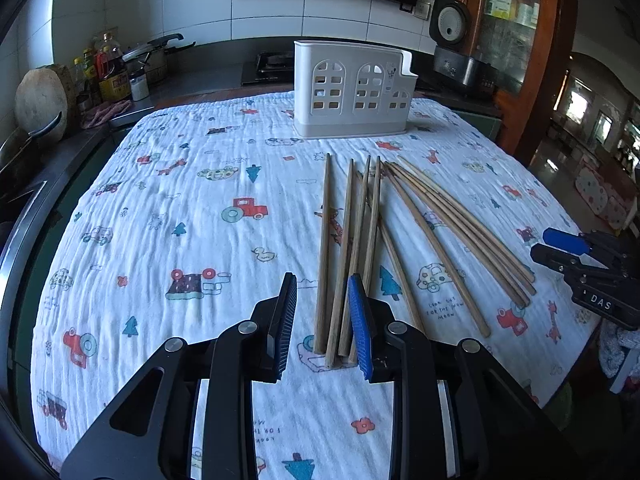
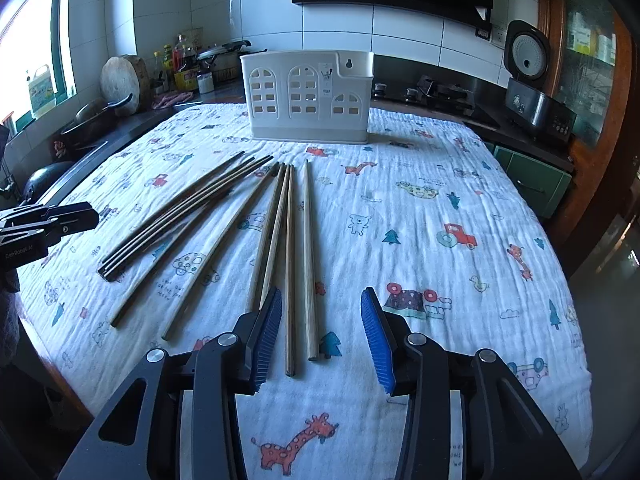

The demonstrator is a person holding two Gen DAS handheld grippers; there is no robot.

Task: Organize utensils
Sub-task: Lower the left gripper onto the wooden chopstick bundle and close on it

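Note:
Several wooden chopsticks [image 1: 362, 240] lie fanned out on the printed cloth; they also show in the right wrist view [image 2: 280, 232]. A white utensil holder [image 1: 352, 88] with window-shaped holes stands upright at the far end, also in the right wrist view [image 2: 308, 96]. My left gripper [image 1: 322, 320] is open and empty, low over the near ends of the left group of chopsticks. My right gripper [image 2: 320, 334] is open and empty, with the near ends of two chopsticks between its fingers. The right gripper [image 1: 576, 256] shows at the right edge of the left wrist view; the left gripper [image 2: 44, 224] shows at the left edge of the right wrist view.
The table is covered by a white cloth [image 1: 192, 216] with cartoon prints. Behind it runs a dark kitchen counter with bottles [image 1: 108, 68], a pot [image 1: 152, 56], a stove [image 2: 424, 92] and a rice cooker [image 2: 528, 80]. The table edge drops off at the right [image 2: 580, 320].

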